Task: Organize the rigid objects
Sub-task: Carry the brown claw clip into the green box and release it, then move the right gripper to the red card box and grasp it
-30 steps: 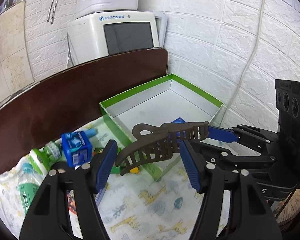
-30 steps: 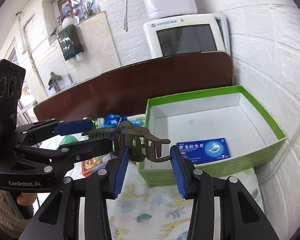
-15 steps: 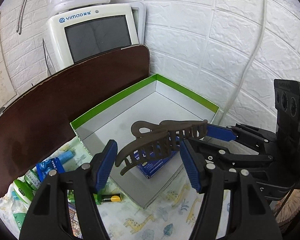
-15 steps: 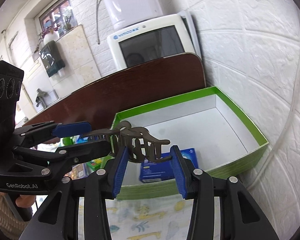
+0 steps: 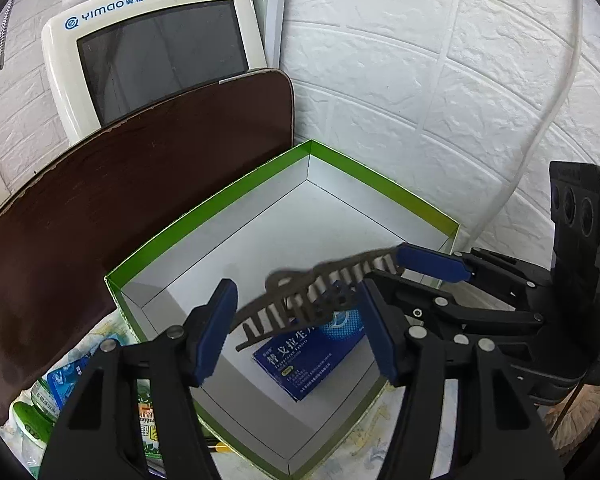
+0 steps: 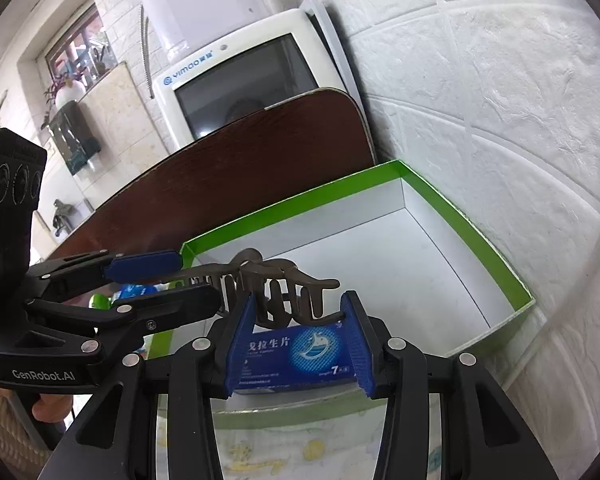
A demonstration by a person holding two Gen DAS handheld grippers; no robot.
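Observation:
A brown claw hair clip (image 5: 320, 296) hangs in the air over the green-rimmed white box (image 5: 260, 184). Both grippers grip it. My left gripper (image 5: 296, 332) holds one end, its blue pads (image 5: 216, 328) wide around the clip; the clip is motion-blurred here. My right gripper (image 6: 296, 332) holds the other end of the clip (image 6: 276, 288) between its blue pads (image 6: 356, 344). A blue medicine carton (image 5: 312, 352) lies inside the box, also seen under the right gripper (image 6: 296, 356).
A dark brown board (image 5: 120, 208) leans behind the box, with a white Yimao appliance (image 5: 156, 48) behind it. Bottles and packets (image 5: 60, 384) lie left of the box on a patterned cloth (image 6: 284, 448). A white brick wall (image 5: 440, 80) stands close on the right.
Both grippers carried the clip forward and to the right, from beside the box to above its inside. The clip has dropped closer to the blue carton.

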